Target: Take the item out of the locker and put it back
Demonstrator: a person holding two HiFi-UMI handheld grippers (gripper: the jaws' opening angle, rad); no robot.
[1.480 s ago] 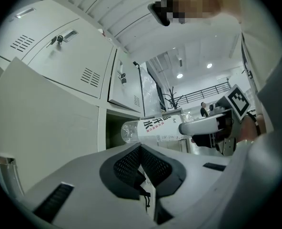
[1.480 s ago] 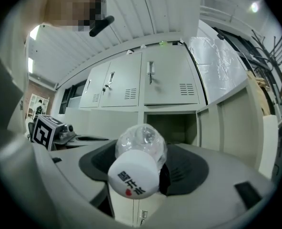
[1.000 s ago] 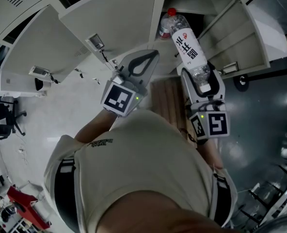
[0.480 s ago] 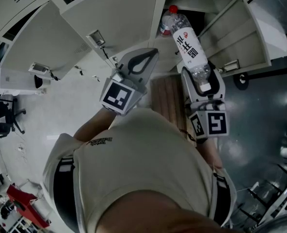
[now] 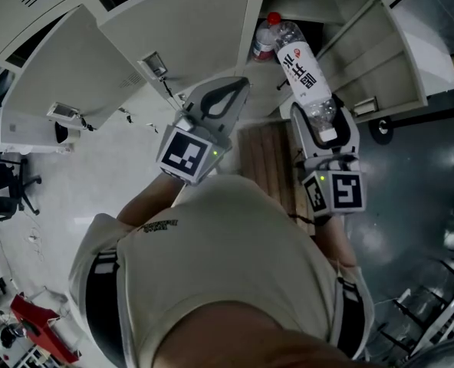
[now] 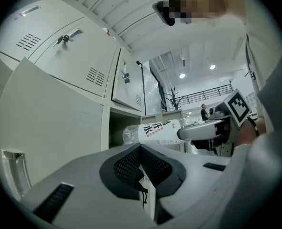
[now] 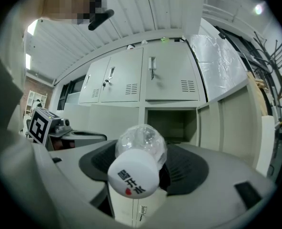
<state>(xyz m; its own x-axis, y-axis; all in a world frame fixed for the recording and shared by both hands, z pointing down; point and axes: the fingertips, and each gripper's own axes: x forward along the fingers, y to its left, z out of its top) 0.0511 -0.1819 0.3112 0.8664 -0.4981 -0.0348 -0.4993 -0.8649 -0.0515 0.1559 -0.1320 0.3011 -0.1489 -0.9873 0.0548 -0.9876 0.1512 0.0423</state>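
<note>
A clear water bottle [image 5: 302, 69] with a white label and a red cap lies level in my right gripper [image 5: 321, 121], whose jaws are shut on its lower end. The cap end points into the open locker compartment [image 5: 311, 10]. In the right gripper view the bottle [image 7: 136, 163] fills the space between the jaws, with the open compartment [image 7: 172, 125] straight ahead. My left gripper [image 5: 232, 89] hangs to the left of the bottle, shut and empty. From the left gripper view, the bottle [image 6: 157, 130] and the right gripper [image 6: 203, 131] show to the right, in front of the lockers.
The compartment's door [image 5: 384, 52] stands open at the right. Another locker door [image 5: 66, 67] stands open at the left, with shut locker fronts [image 7: 131, 80] above. A wooden slatted board [image 5: 267, 159] lies on the floor below the grippers. An office chair [image 5: 4, 186] stands at far left.
</note>
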